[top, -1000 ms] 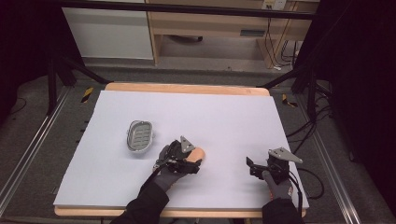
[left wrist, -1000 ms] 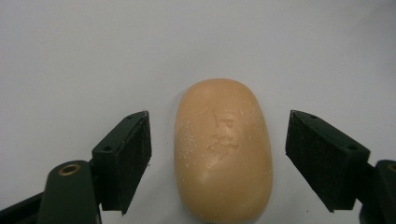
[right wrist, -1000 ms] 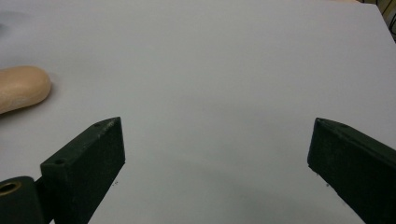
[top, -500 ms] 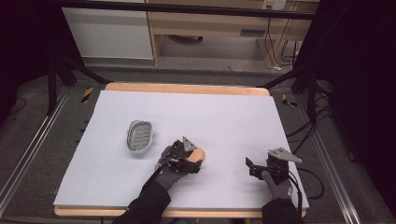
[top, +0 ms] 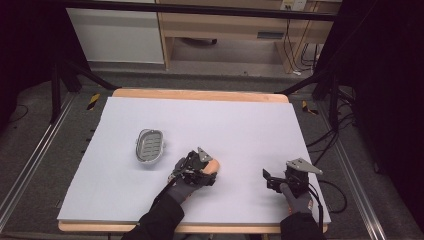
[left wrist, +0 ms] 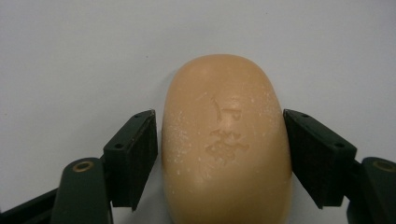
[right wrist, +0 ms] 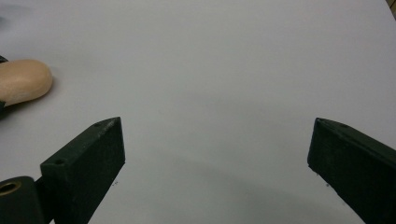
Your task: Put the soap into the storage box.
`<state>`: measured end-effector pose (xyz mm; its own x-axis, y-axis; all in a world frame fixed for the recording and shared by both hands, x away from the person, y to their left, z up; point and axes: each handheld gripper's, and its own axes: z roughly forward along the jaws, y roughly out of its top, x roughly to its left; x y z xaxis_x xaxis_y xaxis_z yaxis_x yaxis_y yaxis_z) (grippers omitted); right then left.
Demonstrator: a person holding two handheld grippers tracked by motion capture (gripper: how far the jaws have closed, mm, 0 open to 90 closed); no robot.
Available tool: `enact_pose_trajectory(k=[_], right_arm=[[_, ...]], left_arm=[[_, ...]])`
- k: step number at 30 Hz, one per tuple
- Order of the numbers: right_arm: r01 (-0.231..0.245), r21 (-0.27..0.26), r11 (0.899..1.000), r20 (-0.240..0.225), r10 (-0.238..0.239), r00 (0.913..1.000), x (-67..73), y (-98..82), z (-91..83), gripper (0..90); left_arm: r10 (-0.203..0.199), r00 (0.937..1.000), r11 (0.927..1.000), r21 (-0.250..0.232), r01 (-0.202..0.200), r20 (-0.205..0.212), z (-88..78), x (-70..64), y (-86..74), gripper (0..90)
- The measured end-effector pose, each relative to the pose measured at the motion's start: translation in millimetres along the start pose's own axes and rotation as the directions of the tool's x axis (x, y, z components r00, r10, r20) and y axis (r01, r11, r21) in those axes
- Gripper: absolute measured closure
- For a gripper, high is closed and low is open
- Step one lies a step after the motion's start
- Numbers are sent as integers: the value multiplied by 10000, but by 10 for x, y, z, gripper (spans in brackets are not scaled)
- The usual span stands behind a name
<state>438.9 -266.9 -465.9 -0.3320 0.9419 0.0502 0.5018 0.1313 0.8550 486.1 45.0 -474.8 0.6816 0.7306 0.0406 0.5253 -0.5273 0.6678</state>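
Soap (left wrist: 224, 144) lies beside soap dish (top: 149, 145), outside it.

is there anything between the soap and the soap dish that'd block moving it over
Nothing visible. The soap sits between the jaws of the left claw, and the stretch of white table from there to the grey soap dish is bare. The right claw rests off on the other side.

Soap bar (top: 212, 165) lies on the counter (top: 240, 125), near its front edge, left of centre. Soap dish (top: 149, 145) sits on the counter behind and left of the bar, apart from it. Left claw (left wrist: 219, 149) straddles the bar; right claw (top: 270, 179) rests well right of it.
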Motion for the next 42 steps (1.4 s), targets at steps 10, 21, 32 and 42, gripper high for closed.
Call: enact_pose_trajectory(k=[10, 21, 32, 42], right_arm=[[77, -19, 10000, 5, -77, 10000, 2, -1, 6, 43], [114, -18, 9999, -14, -114, 9999, 6, 2, 9, 43], [194, 35, 9998, -7, -194, 9998, 8, -2, 12, 43], [152, 47, 9999, 0, -152, 9999, 13, -1, 9, 43]], left_arm=[[-198, 9995, 9998, 53, 197, 238, 16, 15, 2, 306], [-224, 9996, 9997, 116, 222, 152, 19, 4, 14, 313], [-334, 9992, 9994, -82, 336, 205, -111, 36, 42, 316], [-285, 9994, 9986, -429, 293, 210, -324, 70, 50, 316]])
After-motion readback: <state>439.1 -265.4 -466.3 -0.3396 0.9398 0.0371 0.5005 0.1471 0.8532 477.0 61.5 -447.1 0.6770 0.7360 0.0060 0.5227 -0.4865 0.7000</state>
